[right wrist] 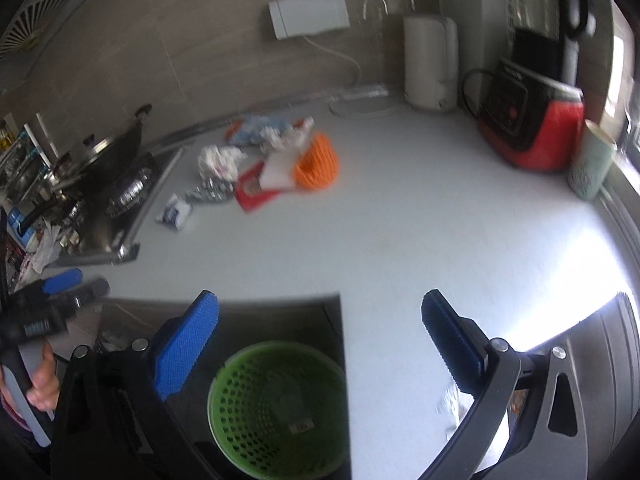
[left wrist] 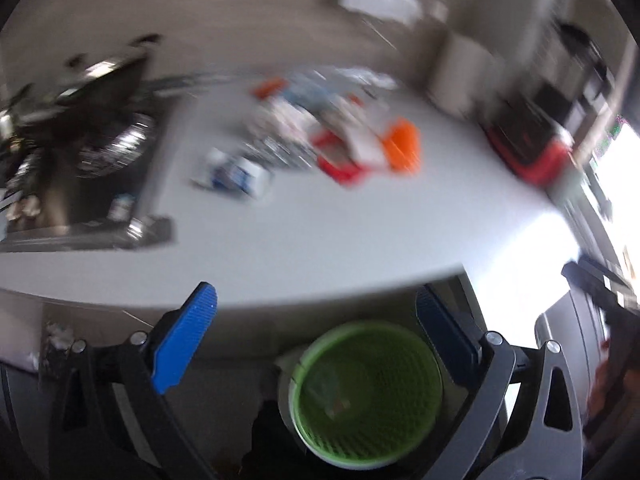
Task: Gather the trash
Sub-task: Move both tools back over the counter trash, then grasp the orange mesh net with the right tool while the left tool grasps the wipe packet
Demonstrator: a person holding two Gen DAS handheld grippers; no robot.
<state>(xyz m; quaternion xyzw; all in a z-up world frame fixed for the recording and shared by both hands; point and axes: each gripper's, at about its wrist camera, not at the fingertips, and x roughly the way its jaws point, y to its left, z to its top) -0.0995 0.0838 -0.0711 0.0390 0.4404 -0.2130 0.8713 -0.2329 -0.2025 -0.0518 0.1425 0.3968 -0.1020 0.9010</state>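
Trash (right wrist: 256, 160): crumpled wrappers, heaped on smooth counter (right wrist: 400, 220); perforated green bin (right wrist: 276, 404) below; both tongs (left wrist: 316, 344) (right wrist: 320, 340) spread, empty.

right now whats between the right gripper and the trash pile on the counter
Only bare grey countertop, clearest in the right wrist view. The open right gripper hangs over the green basket; the trash pile lies far back.

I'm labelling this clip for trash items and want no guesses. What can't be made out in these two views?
- Pile of wrappers and packets on the grey countertop: motion blur in the left wrist view smears them; single items cannot be told apart.
- Contents of the green perforated plastic bin: one pale scrap shows; the rest is too dim.
- Crumpled scrap by the right gripper: blurred, partly behind a finger.
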